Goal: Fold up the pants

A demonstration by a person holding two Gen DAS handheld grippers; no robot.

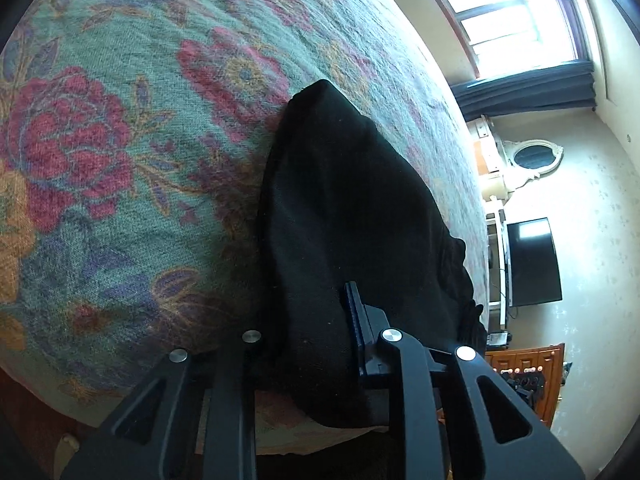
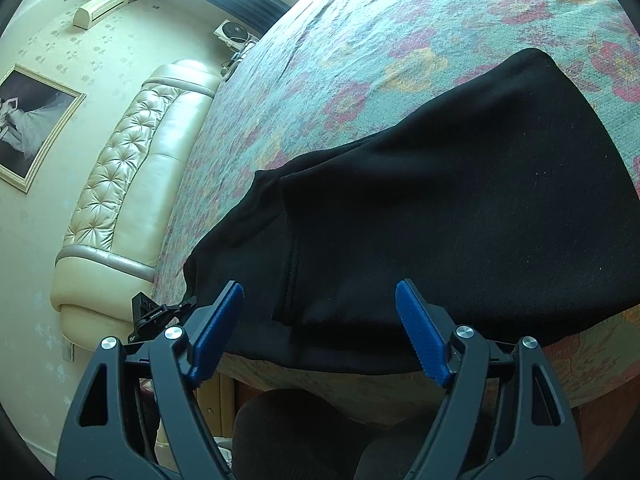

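My left gripper point(image 1: 308, 344) pinches the near edge of the black pants point(image 1: 352, 208) folded on the bed point(image 1: 120, 120), my right gripper point(image 2: 320, 332) hovers spread, probably ready to grip for the next fold.

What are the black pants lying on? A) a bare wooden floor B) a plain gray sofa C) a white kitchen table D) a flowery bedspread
D: the black pants lie spread on a teal flowery bedspread with red and orange blooms.
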